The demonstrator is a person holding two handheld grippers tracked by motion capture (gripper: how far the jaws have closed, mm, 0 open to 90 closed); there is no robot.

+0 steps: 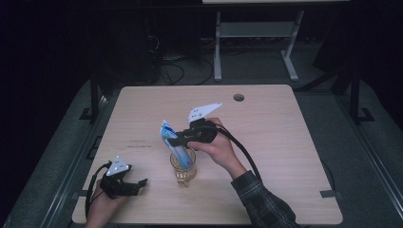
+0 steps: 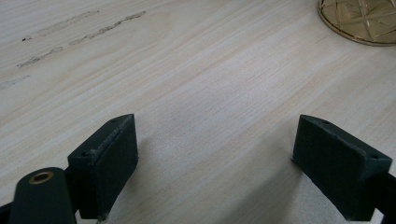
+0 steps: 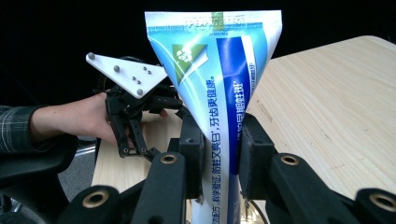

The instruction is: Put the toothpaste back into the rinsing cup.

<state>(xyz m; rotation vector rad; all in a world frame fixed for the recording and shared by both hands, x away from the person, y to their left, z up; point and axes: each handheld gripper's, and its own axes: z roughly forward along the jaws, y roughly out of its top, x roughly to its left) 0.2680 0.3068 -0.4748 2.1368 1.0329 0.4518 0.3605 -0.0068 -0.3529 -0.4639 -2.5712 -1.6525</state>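
Toothpaste tube (image 3: 219, 93) stands mid-frame in the right gripper view, pinched between both jaws of the right gripper (image 3: 220, 154), flat crimped end up. In the high view the tube (image 1: 175, 145) sits centre frame, lower end inside the amber glass cup (image 1: 183, 168). Left gripper (image 1: 135, 183), lower left on the table (image 1: 266, 142), jaws wide and empty; cup base (image 2: 362, 21) upper right there.
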